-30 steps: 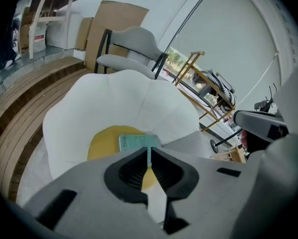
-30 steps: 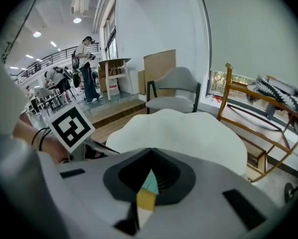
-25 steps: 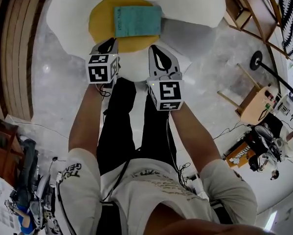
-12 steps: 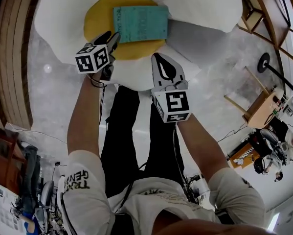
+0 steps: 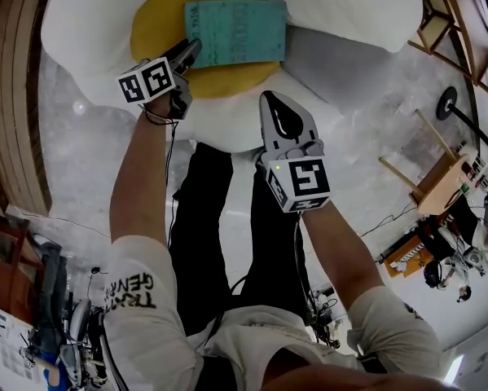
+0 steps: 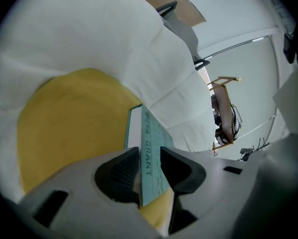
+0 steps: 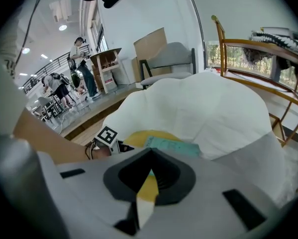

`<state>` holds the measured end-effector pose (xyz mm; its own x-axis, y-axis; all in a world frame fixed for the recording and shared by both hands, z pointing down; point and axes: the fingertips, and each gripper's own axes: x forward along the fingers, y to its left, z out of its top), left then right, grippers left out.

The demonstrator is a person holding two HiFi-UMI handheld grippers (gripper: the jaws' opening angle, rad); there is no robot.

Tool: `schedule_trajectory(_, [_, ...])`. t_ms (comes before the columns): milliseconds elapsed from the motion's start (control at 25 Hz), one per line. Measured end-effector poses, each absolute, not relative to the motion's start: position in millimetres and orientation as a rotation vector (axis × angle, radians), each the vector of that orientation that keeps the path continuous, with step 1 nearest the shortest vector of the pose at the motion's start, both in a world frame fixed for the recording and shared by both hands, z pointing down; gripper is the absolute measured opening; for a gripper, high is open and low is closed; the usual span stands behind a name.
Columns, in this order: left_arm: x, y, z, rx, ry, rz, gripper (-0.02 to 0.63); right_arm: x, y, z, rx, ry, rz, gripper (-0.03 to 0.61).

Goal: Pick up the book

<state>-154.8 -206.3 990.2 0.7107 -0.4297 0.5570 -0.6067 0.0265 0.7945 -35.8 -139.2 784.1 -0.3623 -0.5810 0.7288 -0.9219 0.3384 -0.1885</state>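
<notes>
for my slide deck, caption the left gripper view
Left claw, jaws just opened, straddles the edge of the teal book on a yellow cushion.

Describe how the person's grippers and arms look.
The left gripper and right gripper are pale grey with black ribbed pads; each bears a white cube with black square markers. A black cable loops by the left cube. White short sleeves, the left with black lettering. Left jaws just opened around the book.

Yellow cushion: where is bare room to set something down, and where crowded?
Bare: the yellow cushion left of the book, and the white rim near the right gripper. Crowded: the book's near left corner, where the left gripper's jaws, just opened, straddle it.
</notes>
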Motion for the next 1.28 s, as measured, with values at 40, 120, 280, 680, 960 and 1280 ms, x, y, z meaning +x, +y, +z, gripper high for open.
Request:
schedule_trajectory(40, [-156.0, -205.5, 993.4, 1.585, -0.86, 0.143, 0.15, -35.4, -137.9, 785.3, 1.31, -2.055, 0.817, 0.028])
schedule_trajectory(120, [-157.0, -204.2, 997.8, 1.561, -0.851, 0.105, 0.199, -34.2, -134.7, 786.5, 1.318, -2.049, 0.841, 0.028])
schedule_trajectory(280, [-151.4, -203.6, 999.8, 1.571, -0.82, 0.083, 0.265, -31.4, -123.1, 793.1, 1.325, -2.017, 0.893, 0.028])
schedule_trajectory(680, [-150.1, -204.1, 1007.1, 1.581, -0.803, 0.068, 0.315, -36.0, -121.6, 797.9, 1.291, -2.013, 0.908, 0.028])
schedule_trajectory(960, [-150.0, -201.1, 1010.9, 1.577, -0.768, 0.056, 0.327, -31.7, -118.6, 803.9, 1.294, -1.993, 0.916, 0.028])
schedule_trajectory(1280, [-147.1, -183.7, 1014.9, 1.559, -0.65, 0.149, 0.325, -35.3, -116.6, 803.3, 1.304, -1.993, 0.915, 0.028])
